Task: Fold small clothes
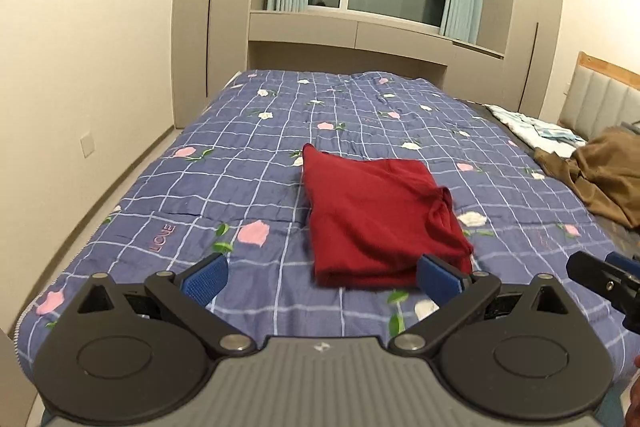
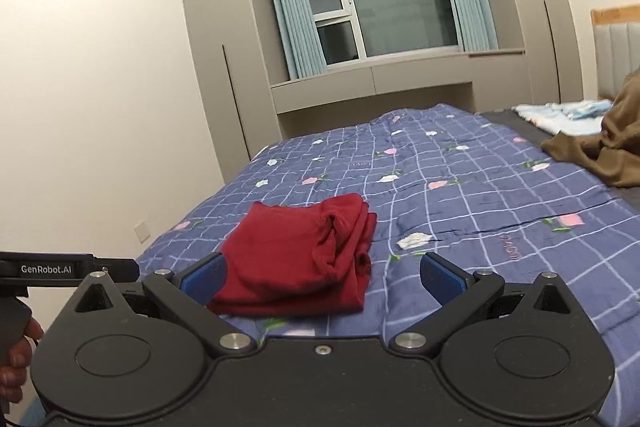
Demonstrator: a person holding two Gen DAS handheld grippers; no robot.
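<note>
Your red garment [image 1: 372, 219] lies folded into a thick, roughly square packet at the centre of the frame, on the blue checked quilt [image 1: 224, 163] of the bed; its bunched, layered edges show at its right side. Your left tool [image 1: 322, 279] gapes wide and grips nothing. Your right tool [image 2: 322, 277] is spread just as wide, also empty, the cloth lying beyond its left pad.
</note>
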